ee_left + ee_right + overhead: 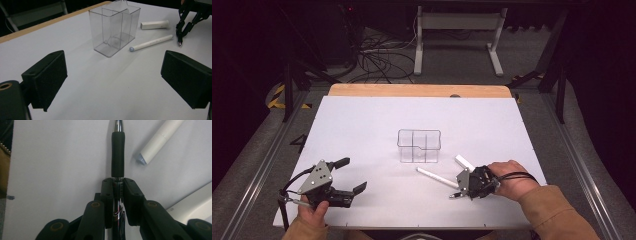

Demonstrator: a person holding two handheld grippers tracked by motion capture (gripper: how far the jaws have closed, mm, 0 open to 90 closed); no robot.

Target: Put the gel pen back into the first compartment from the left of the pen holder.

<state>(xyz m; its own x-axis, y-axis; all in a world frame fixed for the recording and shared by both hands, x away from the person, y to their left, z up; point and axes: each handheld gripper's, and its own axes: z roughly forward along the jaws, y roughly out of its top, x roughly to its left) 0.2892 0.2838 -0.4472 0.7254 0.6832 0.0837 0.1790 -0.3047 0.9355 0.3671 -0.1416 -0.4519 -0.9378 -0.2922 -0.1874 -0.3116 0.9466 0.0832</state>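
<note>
A clear plastic organiser box with inner dividers stands near the middle of the white table sheet. In front of it to the right lie a white marker and a short white bar. My right gripper is at the front right, shut on a pen with a black grip and a metal tip; the pen points out past the jaws. My left gripper rests at the front left, jaws wide open with nothing between them. The left gripper view shows the box, marker, bar and right gripper.
A wooden table edge runs along the back of the sheet. Beyond it on the floor stand a white desk frame and a tangle of cables. Metal rails flank the table on both sides.
</note>
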